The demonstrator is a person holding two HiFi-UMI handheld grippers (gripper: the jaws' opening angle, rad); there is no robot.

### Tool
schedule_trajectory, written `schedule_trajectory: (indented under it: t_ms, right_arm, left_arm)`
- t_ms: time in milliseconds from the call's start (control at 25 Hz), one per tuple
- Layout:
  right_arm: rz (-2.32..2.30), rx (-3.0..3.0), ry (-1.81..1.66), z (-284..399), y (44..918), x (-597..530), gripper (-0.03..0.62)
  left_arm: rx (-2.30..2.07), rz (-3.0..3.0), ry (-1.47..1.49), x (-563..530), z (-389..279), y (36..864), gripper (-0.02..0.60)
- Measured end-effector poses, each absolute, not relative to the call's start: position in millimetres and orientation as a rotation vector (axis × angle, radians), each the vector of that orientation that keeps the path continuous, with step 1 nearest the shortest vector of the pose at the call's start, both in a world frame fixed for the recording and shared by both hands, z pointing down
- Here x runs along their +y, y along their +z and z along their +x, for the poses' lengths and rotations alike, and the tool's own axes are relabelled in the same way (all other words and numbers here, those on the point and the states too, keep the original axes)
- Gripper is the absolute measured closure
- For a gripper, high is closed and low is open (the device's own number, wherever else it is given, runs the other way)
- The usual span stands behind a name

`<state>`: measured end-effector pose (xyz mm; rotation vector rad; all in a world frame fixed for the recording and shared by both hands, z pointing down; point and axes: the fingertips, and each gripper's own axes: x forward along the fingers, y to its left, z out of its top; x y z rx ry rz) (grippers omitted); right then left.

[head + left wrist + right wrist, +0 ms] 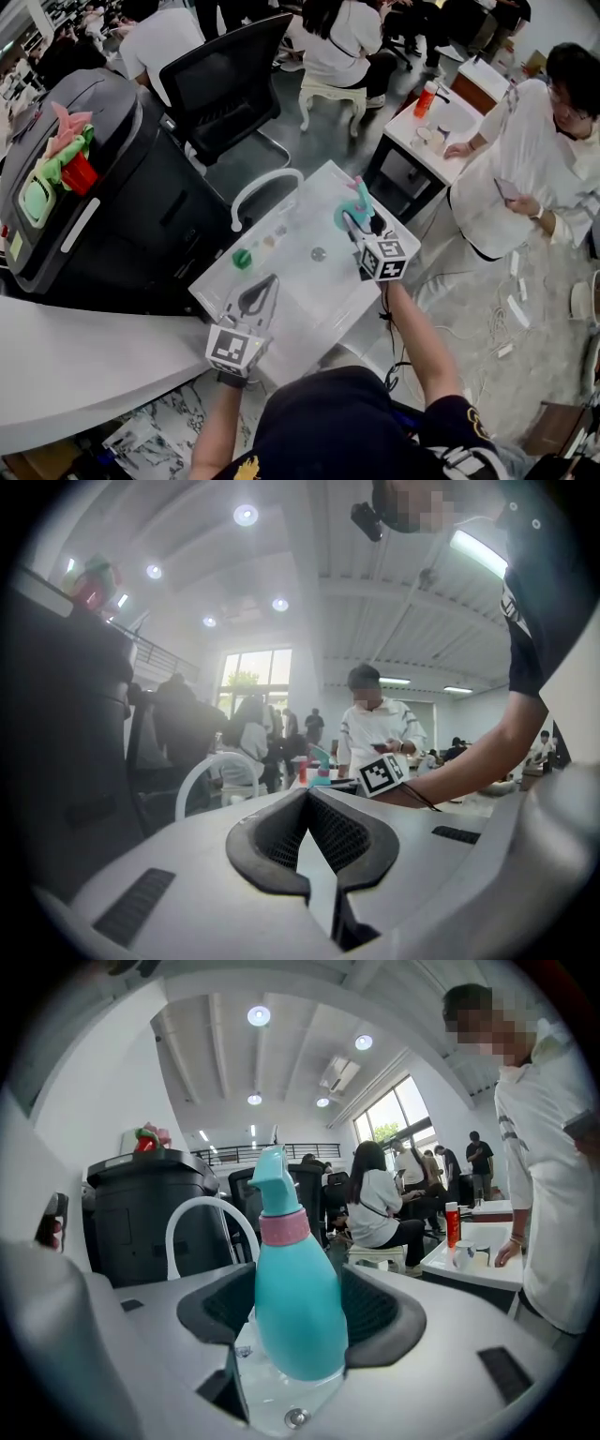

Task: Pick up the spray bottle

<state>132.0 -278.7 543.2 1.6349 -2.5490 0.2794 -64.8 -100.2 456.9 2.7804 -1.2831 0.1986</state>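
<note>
Pretty busy open workshop here: people sitting around in the background, a black office chair [230, 80] and a big dark bin [112, 187] with pink and green stuff piled on top, and in the middle a small white bench [298, 274]. The right gripper [360, 221] has the spray bottle [298, 1302], teal body with a pink collar, clamped upright between its dark pads [380, 1312], one pressing on each side of the belly. It's over the far right part of the bench, but I honestly can't tell whether the base is clear of the surface. The left gripper [307, 797] is empty, jaws closed with the tips meeting, hanging over the near edge of the bench, well apart from the bottle. Also on the bench: a little green thing [243, 259] and a small round bit [319, 253]. A white curved tube [265, 183] arches up at the far edge. Someone in white [525, 159] stands at the next table over.
</note>
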Motion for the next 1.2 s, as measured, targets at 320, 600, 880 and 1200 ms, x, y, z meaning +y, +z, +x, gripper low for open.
schedule_trajectory:
  t_ms: [320,600,880,1200]
  right_arm:
    - [1.637,-2.631,0.253,139,487,-231,0.312]
    - [1.686,-2.712,0.243,136,430,-184,0.313]
    - [1.753,-2.772,0.306,147,393,-147,0.313]
    - [1.809,-2.821,0.327,165,367,-124,0.315]
  left_arm:
    - [-1.229,2.835,0.201,-94,-62,449,0.565]
    - [-1.179,2.887,0.197,-87,-59,442,0.565]
    - [-1.177,2.904,0.194,-84,-63,434,0.565]
    - [-1.212,2.908,0.206,-89,-72,427,0.565]
